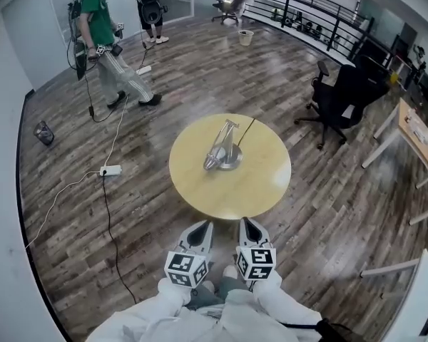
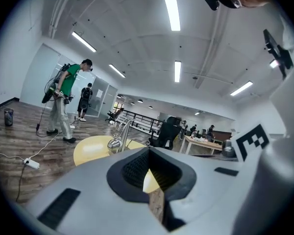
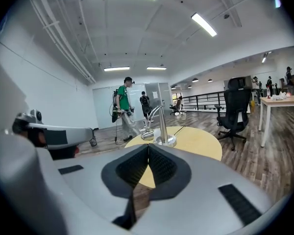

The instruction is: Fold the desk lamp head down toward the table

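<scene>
A silver desk lamp (image 1: 226, 147) stands in the middle of a round yellow table (image 1: 264, 187), its head (image 1: 214, 162) hanging low, close to the tabletop, and its cord (image 1: 247, 129) running off the far edge. Both grippers hover short of the table's near edge, side by side and apart from the lamp. My left gripper (image 1: 202, 229) is shut and holds nothing. My right gripper (image 1: 248, 226) is shut and empty too. The left gripper view shows the lamp (image 2: 119, 135) beyond the closed tips (image 2: 149, 152). In the right gripper view the lamp (image 3: 159, 125) stands ahead of the tips (image 3: 148, 147).
A black office chair (image 1: 340, 100) stands right of the table, and a wooden desk (image 1: 419, 140) sits at the far right. A power strip (image 1: 110, 170) and its cables lie on the floor to the left. Two people (image 1: 103, 34) stand at the back left.
</scene>
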Action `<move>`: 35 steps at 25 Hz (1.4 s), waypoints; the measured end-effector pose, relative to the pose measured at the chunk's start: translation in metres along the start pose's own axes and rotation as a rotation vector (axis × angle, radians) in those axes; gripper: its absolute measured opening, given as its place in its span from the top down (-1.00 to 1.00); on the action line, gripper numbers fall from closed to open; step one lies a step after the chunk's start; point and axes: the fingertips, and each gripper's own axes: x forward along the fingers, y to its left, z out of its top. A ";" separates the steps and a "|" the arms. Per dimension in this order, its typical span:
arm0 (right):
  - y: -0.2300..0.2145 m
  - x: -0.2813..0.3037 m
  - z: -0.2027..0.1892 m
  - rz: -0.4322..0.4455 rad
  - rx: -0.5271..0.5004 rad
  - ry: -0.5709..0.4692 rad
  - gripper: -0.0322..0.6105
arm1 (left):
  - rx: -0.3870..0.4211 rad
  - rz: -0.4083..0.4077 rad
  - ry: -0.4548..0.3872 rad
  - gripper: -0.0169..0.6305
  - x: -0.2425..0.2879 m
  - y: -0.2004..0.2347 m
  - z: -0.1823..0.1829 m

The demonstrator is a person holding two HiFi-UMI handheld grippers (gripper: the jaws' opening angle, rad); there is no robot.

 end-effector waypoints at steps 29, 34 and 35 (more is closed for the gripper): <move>0.009 -0.038 0.033 0.067 -0.074 -0.086 0.86 | 0.063 0.085 -0.045 0.95 -0.023 -0.026 0.017; 0.013 -0.036 0.036 0.073 -0.073 -0.087 0.86 | 0.045 0.087 -0.036 0.95 -0.024 -0.022 0.016; 0.014 -0.036 0.036 0.074 -0.077 -0.087 0.86 | 0.045 0.084 -0.036 0.95 -0.024 -0.022 0.015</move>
